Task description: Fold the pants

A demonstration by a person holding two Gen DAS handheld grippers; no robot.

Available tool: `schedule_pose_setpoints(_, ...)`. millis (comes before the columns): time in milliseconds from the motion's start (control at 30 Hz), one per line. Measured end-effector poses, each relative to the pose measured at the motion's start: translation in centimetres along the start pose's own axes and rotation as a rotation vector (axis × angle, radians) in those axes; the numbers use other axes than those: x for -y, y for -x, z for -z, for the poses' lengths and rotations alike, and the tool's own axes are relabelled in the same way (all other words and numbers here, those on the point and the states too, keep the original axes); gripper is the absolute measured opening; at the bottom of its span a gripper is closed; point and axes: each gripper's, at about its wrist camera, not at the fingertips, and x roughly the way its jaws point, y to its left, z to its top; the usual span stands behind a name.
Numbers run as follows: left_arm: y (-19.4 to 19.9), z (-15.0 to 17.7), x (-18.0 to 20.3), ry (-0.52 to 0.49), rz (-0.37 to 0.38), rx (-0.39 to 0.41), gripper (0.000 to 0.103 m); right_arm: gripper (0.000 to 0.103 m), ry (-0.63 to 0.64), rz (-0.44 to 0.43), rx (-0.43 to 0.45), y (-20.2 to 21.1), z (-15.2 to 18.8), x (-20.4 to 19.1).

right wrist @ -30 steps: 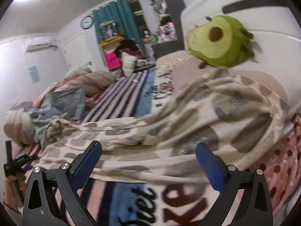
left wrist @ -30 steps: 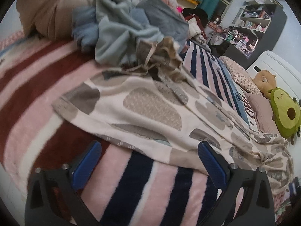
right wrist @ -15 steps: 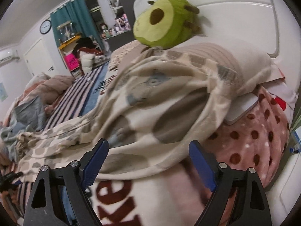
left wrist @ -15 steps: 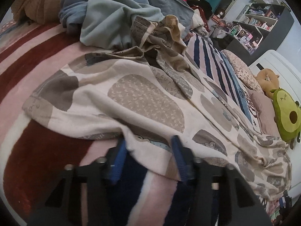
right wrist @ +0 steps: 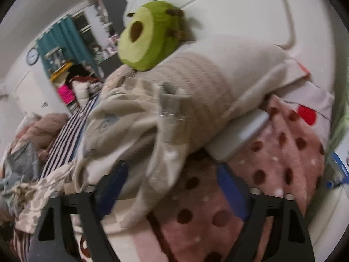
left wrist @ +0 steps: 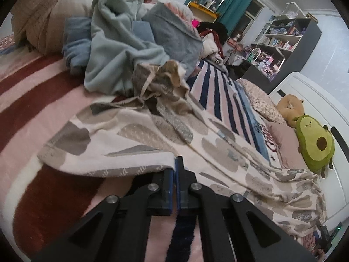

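Cream pants with grey blotches (left wrist: 165,144) lie stretched across the striped bed, waist near the clothes pile, legs running to the pillows at right. My left gripper (left wrist: 175,170) is shut on the pants' near edge, which is lifted a little off the blanket. In the right wrist view the leg ends (right wrist: 157,152) lie bunched over a pillow. My right gripper (right wrist: 172,183) is open, its blue pads on either side of the hanging leg end, with a gap on both sides.
A pile of blue-grey clothes (left wrist: 122,50) sits by the waistband. An avocado plush (left wrist: 314,146) leans on the white headboard (right wrist: 240,11), also in the right view (right wrist: 150,37). A pink dotted blanket (right wrist: 272,163) lies under the right gripper. Shelves (left wrist: 283,43) stand behind the bed.
My left gripper has closed on the pants' near edge and lifted it slightly. My right gripper has moved in to the leg ends by the pillow and narrowed a little; that view is blurred by motion.
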Motion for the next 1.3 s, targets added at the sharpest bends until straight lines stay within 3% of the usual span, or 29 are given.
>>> schedule_pose_setpoints(100, 0.7, -0.2, 0.1, -0.016, -0.007, 0.017, 0.0, 0.032, 0.038, 0.015, -0.027, -0.8, -0.2, -1.2)
schedule_pose_setpoints(133, 0.9, -0.1, 0.1, -0.016, -0.005, 0.022, 0.0, 0.013, 0.045, 0.027, -0.024, -0.7, -0.3, -1.6)
schedule_pose_setpoints(167, 1.2, -0.2, 0.1, -0.012, -0.001, 0.031, 0.0, 0.004, 0.055, 0.049, -0.011, -0.6, -0.3, -2.3)
schedule_pose_setpoints(367, 2.4, -1.5, 0.6, -0.044, -0.003, 0.064, 0.0, 0.002, 0.14, 0.029, 0.115, 3.1, -2.0, -5.4)
schedule_pose_setpoints(600, 1.0, -4.9, 2.6, -0.119, -0.056, 0.062, 0.0, 0.001, 0.251, -0.01, 0.14, 3.5, -6.7, -10.0)
schedule_pose_setpoints(833, -3.8, -9.3, 4.4, -0.176, -0.134, 0.041, 0.0, 0.0, 0.323, 0.031, 0.108, -2.0, -11.9, -13.9)
schedule_pose_setpoints(1000, -8.2, -12.6, 6.3, -0.208, -0.172, -0.001, 0.0, 0.0, 0.295, 0.027, 0.074, -6.0, -16.0, -15.0)
schedule_pose_setpoints(1300, -16.5, -14.6, 7.7, -0.292, -0.309, -0.122, 0.002, 0.001, 0.343, 0.137, -0.043, -14.2, -18.8, -17.5)
